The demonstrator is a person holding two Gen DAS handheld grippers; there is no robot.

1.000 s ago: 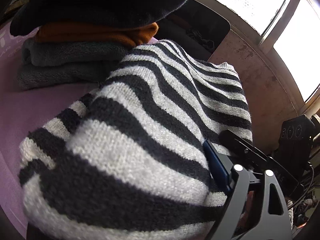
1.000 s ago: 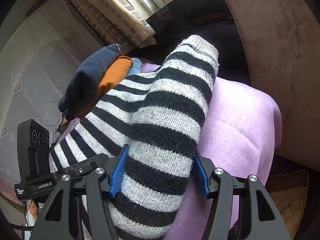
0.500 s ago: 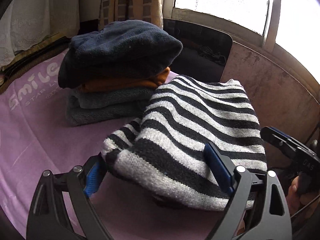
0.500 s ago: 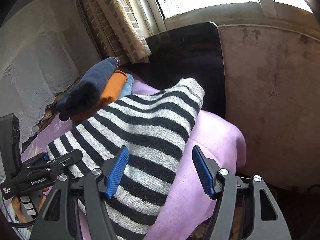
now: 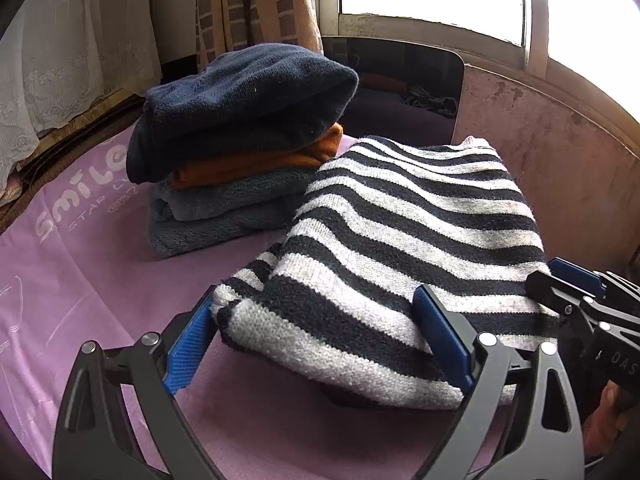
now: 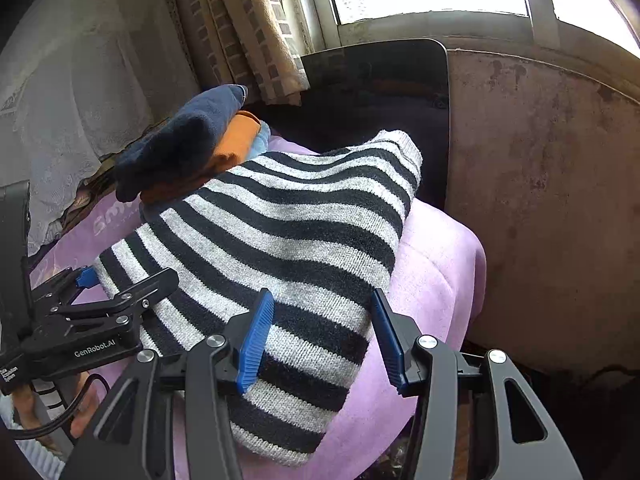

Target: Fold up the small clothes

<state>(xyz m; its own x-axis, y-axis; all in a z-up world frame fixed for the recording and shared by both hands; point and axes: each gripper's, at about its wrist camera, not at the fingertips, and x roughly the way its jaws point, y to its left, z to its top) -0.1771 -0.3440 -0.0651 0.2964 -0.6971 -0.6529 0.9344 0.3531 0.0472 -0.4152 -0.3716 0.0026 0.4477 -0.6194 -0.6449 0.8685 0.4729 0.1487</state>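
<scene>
A folded black-and-grey striped sweater (image 5: pixel 400 240) (image 6: pixel 288 232) lies flat on the purple cloth (image 5: pixel 80 260). My left gripper (image 5: pixel 316 300) hovers at its near left corner with its jaws opening wide. That corner sits between the blue pads (image 5: pixel 188 344), which do not press on it. My right gripper (image 6: pixel 322 296) is over the sweater's near right corner, jaws closing, and its pads (image 6: pixel 256 336) are not squeezing the knit. Each gripper shows in the other's view: the right gripper (image 5: pixel 560 280) and the left gripper (image 6: pixel 120 280).
A stack of folded clothes (image 5: pixel 240 140) (image 6: pixel 188 148), navy over orange over grey-blue, stands just left of the sweater. A black panel (image 5: pixel 400 76) leans on the stained wall (image 5: pixel 560 160) behind. Curtains and a bright window lie beyond. The cloth's edge (image 6: pixel 460 280) drops off at the right.
Both grippers have pulled back and lifted off the sweater, which bulged between the right jaws and now lies flat. The left jaws have widened and the right ones narrowed.
</scene>
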